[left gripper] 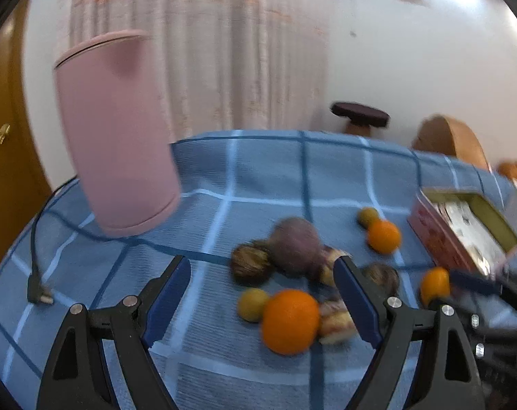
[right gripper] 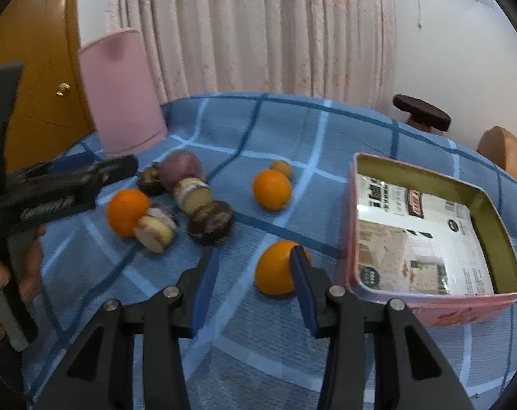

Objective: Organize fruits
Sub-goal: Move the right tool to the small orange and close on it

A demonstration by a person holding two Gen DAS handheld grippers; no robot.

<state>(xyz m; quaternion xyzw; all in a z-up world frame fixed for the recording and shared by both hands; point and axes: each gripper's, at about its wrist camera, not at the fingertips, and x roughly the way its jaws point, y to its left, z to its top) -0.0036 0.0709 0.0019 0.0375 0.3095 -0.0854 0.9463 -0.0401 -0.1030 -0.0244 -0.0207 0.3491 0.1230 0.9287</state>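
Left gripper [left gripper: 262, 287]: blue-padded fingers spread wide over the middle of the fruit pile, nothing pressed between them; seen from the right wrist it is the dark body entering from the left edge, with a hand [right gripper: 5, 273] below it.
Right gripper [right gripper: 255, 273]: jaws partly apart. The right pad sits at the edge of an orange [right gripper: 275, 268] in the lower centre of the frame, while the left pad stands clear of it — no firm grip can be told.
That orange from the left wrist: lower right, at the tip of the other gripper's blue finger [left gripper: 434, 285].
Other oranges: a large one near the bottom centre of the left wrist view [left gripper: 289, 321]; another further back, right of centre [left gripper: 383, 235], touching a small yellow-green fruit [left gripper: 367, 216].
Dark fruits: a big purple one [left gripper: 294, 246] in the middle of the pile, a brown one [left gripper: 250, 263] just left of it.
Cut pieces: pale-fleshed halves [right gripper: 156, 229] beside the left orange in the right wrist view.
Tin [right gripper: 497, 235]: open pink box at the right of the frame, a printed sheet lying in it — no fruit inside.
Cloth [left gripper: 258, 171]: blue check, under everything.
Pink container [left gripper: 118, 136]: upright at upper left, well apart from the fruit.
Cable [left gripper: 36, 273]: black, with its plug at lower left.
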